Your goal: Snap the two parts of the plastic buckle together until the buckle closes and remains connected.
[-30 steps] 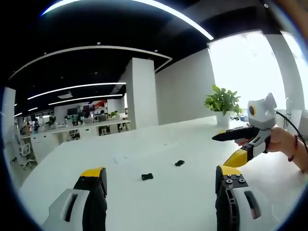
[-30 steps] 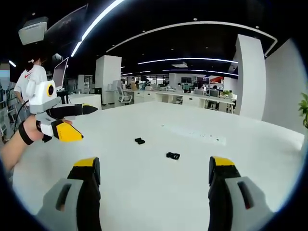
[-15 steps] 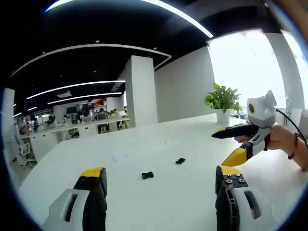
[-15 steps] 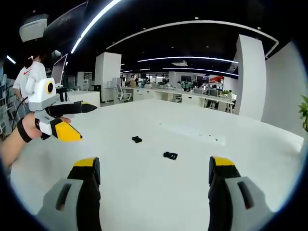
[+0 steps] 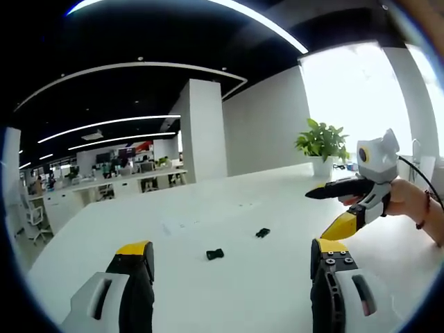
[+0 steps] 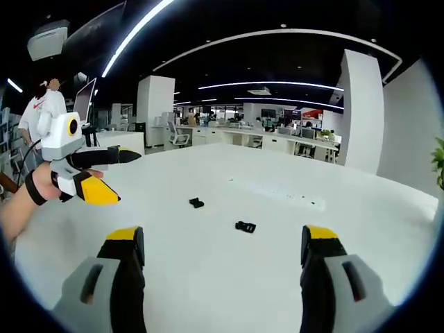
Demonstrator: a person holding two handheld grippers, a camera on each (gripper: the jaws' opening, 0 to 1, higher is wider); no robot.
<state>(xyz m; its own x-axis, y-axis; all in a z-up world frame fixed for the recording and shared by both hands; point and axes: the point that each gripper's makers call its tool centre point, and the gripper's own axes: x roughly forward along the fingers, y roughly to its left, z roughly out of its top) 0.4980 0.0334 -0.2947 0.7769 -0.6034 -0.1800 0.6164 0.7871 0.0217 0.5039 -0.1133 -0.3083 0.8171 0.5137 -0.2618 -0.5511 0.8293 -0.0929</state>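
both tongs gape over the white table (image 5: 229,291); left gripper view catches a potted plant (image 5: 320,147) behind two separate buckle halves (image 5: 215,254).

Bare white table (image 5: 229,291) around both buckle halves (image 5: 215,254) (image 5: 262,233); potted plant (image 5: 321,149) far off.
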